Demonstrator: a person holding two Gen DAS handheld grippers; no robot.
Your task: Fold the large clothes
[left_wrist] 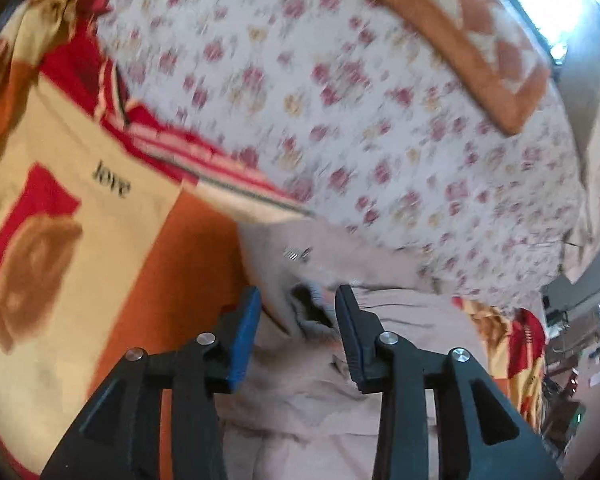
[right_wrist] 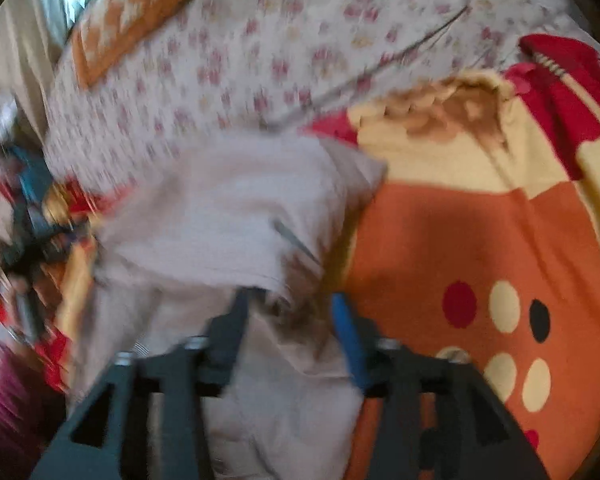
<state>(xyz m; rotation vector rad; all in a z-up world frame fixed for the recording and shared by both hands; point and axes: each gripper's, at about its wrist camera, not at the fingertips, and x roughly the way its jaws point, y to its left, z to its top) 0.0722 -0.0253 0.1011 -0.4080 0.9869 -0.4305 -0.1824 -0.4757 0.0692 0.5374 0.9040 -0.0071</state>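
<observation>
A pale beige garment (left_wrist: pixel 400 320) lies crumpled on the bed below my left gripper (left_wrist: pixel 298 304). Its jaws stand apart, and a folded edge with a dark opening sits loosely between them, close to the blue left pad (left_wrist: pixel 246 320). In the right wrist view the same beige garment (right_wrist: pixel 228 208) is bunched up, with a short dark zip line on it. My right gripper (right_wrist: pixel 292 308) hangs over its near corner with the jaws apart; cloth lies between them without being pinched. Both views are motion-blurred.
An orange, cream and red bedspread (left_wrist: pixel 100 240) (right_wrist: pixel 480 240) covers the bed. A floral sheet (left_wrist: pixel 300 80) (right_wrist: pixel 240 60) lies behind it, with an orange patterned pillow (left_wrist: pixel 460 28) (right_wrist: pixel 132 16) on top. A bright window (left_wrist: pixel 552 4) and room clutter (left_wrist: pixel 572 360) (right_wrist: pixel 24 220) sit beyond the bed.
</observation>
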